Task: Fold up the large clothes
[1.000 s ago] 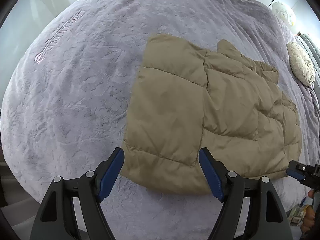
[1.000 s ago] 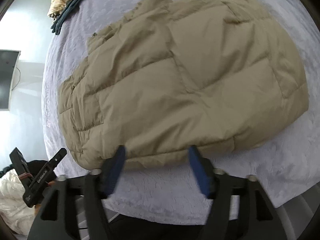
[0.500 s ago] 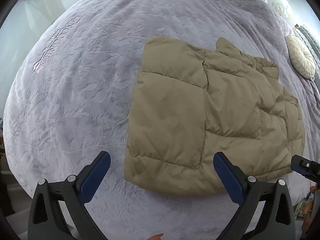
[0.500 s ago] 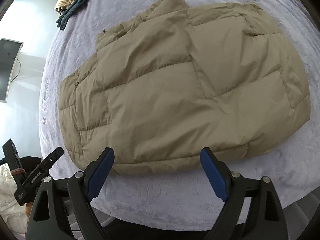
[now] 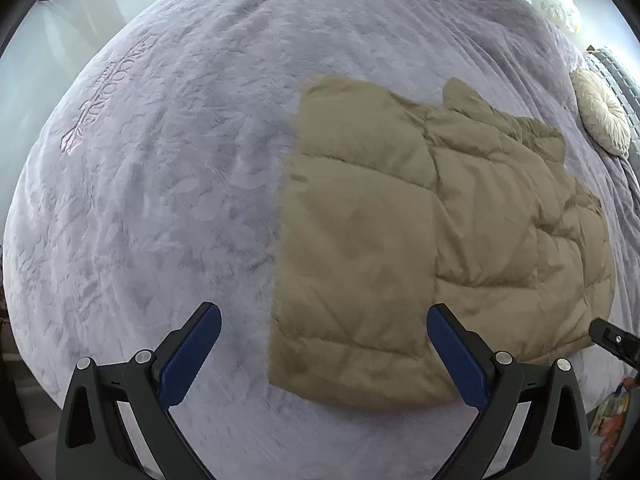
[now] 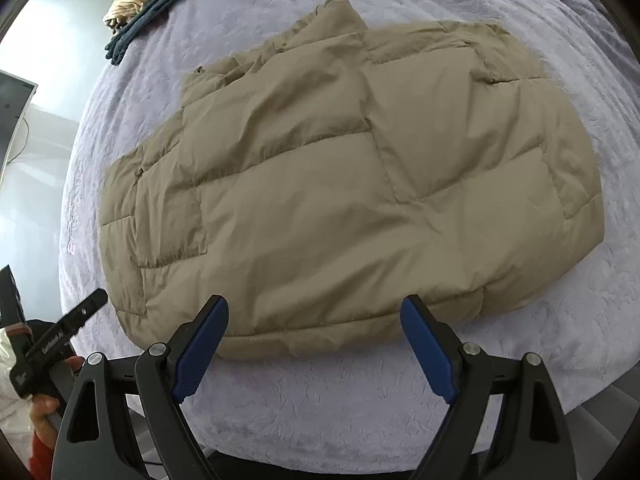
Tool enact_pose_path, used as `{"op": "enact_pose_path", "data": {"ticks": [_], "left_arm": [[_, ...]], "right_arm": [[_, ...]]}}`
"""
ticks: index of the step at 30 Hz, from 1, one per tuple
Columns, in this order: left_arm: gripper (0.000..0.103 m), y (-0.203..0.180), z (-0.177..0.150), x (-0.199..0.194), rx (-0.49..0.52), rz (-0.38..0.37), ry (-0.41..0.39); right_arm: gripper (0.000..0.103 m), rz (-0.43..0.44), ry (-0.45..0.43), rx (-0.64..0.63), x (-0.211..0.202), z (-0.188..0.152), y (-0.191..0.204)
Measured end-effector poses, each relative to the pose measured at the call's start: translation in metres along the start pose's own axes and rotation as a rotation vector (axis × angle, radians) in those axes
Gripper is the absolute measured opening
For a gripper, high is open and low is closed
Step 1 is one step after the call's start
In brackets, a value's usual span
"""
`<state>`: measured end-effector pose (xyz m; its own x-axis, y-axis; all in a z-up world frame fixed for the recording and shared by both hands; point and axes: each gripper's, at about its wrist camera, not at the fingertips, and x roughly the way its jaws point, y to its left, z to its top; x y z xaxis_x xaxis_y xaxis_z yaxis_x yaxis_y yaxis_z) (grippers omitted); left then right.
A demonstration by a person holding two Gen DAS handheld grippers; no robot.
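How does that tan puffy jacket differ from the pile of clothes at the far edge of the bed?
The tan jacket lies spread flat near the open right gripper; the far pile is bunched up at the bed's edge. The jacket is one plain colour; the pile mixes striped cream and dark blue fabric. The jacket looks far larger. Both rest on the lilac bedspread, untouched by either gripper.

A wide bed [image 5: 168,184] filled the room, covered by a lavender bedspread [image 6: 400,392] embossed with leaf patterns and stitched with a pink logo [image 5: 108,96]. A round cream cushion [image 5: 602,114] lay by a grey quilted headboard [image 5: 618,76]. Spare clothes [image 6: 148,4] were heaped at the far edge. Pale walls [image 5: 60,20] were evenly daylit, and a dark screen [image 6: 10,120] stood against one.
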<state>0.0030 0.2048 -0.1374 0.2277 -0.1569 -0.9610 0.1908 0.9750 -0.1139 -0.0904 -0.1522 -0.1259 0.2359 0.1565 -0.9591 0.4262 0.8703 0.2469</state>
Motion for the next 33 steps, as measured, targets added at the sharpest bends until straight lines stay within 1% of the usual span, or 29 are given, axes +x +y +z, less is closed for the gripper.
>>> {"op": "enact_pose_path", "data": {"ticks": [1,2,3,4,5,6,7,9,11,17,20,21,22,23,24,25,26,28,31,33], "left_arm": [[0.103,0.007,0.004,0.001,-0.004,-0.015,-0.011],[0.103,0.012,0.007,0.003,-0.004,-0.049,-0.014],[0.103,0.019,0.011,0.005,-0.005,-0.110,-0.012],[0.103,0.023,0.013,0.008,-0.010,-0.145,-0.009],[0.103,0.029,0.017,0.012,-0.019,-0.202,-0.003],[0.103,0.036,0.022,0.018,-0.026,-0.267,0.010],[0.103,0.037,0.024,0.022,-0.029,-0.300,0.019],[0.103,0.043,0.032,0.041,-0.040,-0.390,0.060],[0.103,0.042,0.037,0.059,-0.041,-0.453,0.095],[0.103,0.021,0.053,0.106,-0.012,-0.566,0.176],[0.103,0.008,0.057,0.129,-0.018,-0.617,0.233],[0.103,0.005,0.057,0.136,-0.030,-0.628,0.241],[0.100,0.004,0.057,0.140,-0.045,-0.627,0.240],[0.094,0.003,0.057,0.141,-0.052,-0.628,0.236],[0.074,0.003,0.057,0.140,-0.046,-0.633,0.231],[0.049,0.001,0.057,0.138,-0.036,-0.657,0.229],[0.042,0.001,0.057,0.135,-0.038,-0.696,0.234],[0.032,-0.004,0.057,0.126,-0.027,-0.691,0.221],[0.028,-0.012,0.059,0.109,-0.010,-0.675,0.203],[0.028,-0.015,0.061,0.099,-0.009,-0.671,0.193]], "right_arm": [[0.090,-0.001,0.003,0.001,0.000,-0.001,0.001],[0.090,-0.001,0.008,0.001,0.000,-0.002,0.000],[0.090,-0.003,0.015,0.003,0.000,-0.003,0.000],[0.090,-0.006,0.021,0.005,0.000,-0.003,0.000],[0.090,-0.009,0.028,0.007,0.000,-0.004,-0.001],[0.090,-0.011,0.035,0.009,0.001,-0.005,-0.002],[0.090,-0.008,0.045,0.010,0.002,-0.007,-0.003],[0.090,-0.006,0.062,0.010,0.004,-0.010,-0.004],[0.090,-0.005,0.077,0.004,0.007,-0.012,-0.003],[0.090,-0.005,0.110,-0.019,0.011,-0.016,0.001],[0.090,-0.009,0.112,-0.029,0.010,-0.015,0.002],[0.090,-0.011,0.110,-0.031,0.009,-0.013,0.002],[0.090,-0.013,0.105,-0.031,0.008,-0.011,0.002],[0.090,-0.013,0.101,-0.030,0.007,-0.010,0.002],[0.090,-0.012,0.094,-0.029,0.005,-0.008,0.002],[0.090,-0.011,0.086,-0.027,0.003,-0.006,0.003],[0.090,-0.010,0.079,-0.026,0.002,-0.002,0.002],[0.090,-0.013,0.060,-0.028,-0.001,0.007,0.000],[0.090,-0.009,0.015,-0.044,-0.006,0.023,-0.001],[0.090,0.003,-0.009,-0.053,-0.007,0.032,-0.003]]}}
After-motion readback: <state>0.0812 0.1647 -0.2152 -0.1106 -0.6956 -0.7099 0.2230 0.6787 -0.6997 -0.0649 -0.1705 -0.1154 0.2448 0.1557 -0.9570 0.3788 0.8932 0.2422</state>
